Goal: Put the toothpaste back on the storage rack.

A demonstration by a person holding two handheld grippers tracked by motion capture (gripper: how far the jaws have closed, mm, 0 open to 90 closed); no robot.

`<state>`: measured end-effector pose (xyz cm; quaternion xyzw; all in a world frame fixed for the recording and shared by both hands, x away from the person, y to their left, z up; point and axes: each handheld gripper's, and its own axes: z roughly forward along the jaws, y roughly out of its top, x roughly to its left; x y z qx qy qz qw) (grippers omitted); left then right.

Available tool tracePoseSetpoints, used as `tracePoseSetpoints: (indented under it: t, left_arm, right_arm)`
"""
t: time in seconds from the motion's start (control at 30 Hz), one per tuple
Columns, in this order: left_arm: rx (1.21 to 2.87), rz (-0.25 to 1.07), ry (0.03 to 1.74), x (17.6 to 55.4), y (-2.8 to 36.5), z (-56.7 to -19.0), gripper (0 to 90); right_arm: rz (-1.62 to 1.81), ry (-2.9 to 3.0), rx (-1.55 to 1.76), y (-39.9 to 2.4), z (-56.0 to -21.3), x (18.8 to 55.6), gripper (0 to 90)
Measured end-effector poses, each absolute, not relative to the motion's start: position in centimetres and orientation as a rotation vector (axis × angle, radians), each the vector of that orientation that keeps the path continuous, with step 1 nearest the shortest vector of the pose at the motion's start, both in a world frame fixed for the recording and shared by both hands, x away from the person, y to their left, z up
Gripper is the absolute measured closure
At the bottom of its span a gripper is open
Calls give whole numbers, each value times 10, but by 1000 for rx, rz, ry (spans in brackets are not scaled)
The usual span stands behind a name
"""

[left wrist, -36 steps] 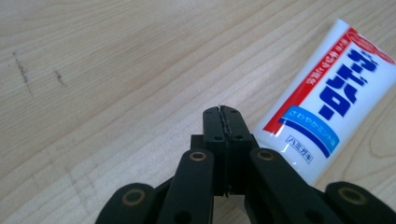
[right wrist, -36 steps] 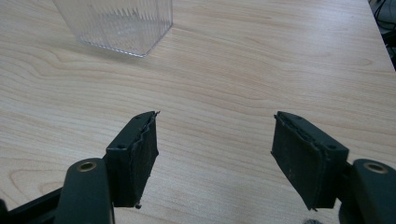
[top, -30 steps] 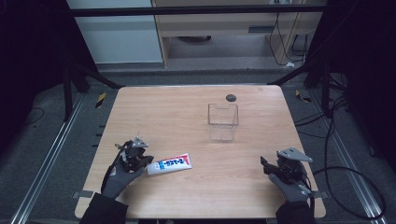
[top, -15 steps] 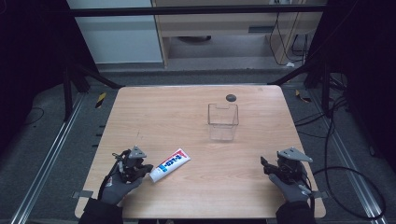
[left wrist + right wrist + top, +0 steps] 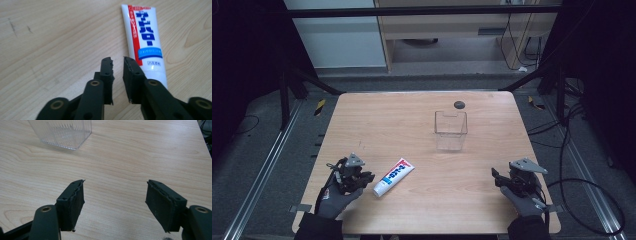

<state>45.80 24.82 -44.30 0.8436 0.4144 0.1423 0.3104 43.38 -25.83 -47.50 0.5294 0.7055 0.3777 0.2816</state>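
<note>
Toothpaste tube [image 5: 143,37] — beside left fingers [image 5: 107,72]

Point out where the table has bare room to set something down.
Free: the wide strip between the toothpaste tube and the right tool, and the far-left half beside the clear container. Crowded only at the left tool, close beside the tube.

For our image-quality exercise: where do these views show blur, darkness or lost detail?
High view: dark surroundings, lit table; clear container faint. Left gripper view: toothpaste tube lettering legible, near jaws soft. Right gripper view: container ribbed, cropped at top.
</note>
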Motion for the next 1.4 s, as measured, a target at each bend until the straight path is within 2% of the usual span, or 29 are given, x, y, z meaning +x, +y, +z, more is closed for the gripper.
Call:
tracePoseSetpoints:
  t: [0.03,0.07,0.1,0.37,0.4,0.53,0.93,1.4]
  left_arm:
    - [2218,384,1098,459,248,-440,680]
    - [2211,385,1097,460,248,-437,610]
    - [2201,394,1098,461,247,-434,584]
    - [2210,408,1080,468,239,-418,442]
    - [2207,423,1080,470,237,-414,395]
    - [2202,413,1074,475,232,-408,356]
    - [2231,356,1046,491,212,-404,292]
    - [2368,268,992,506,184,-414,297]
  right_arm:
    - [1013,1892,1418,-258,-475,434,306]
    - [1015,1894,1423,-258,-475,434,306]
    - [1015,1895,1423,-258,-475,434,307]
    - [1013,1904,1424,-257,-475,435,309]
    - [1012,1904,1424,-257,-475,435,310]
    - [1007,1906,1421,-257,-475,436,311]
    - [1000,1905,1414,-256,-474,436,310]
    - [999,1918,1417,-255,-474,436,311]
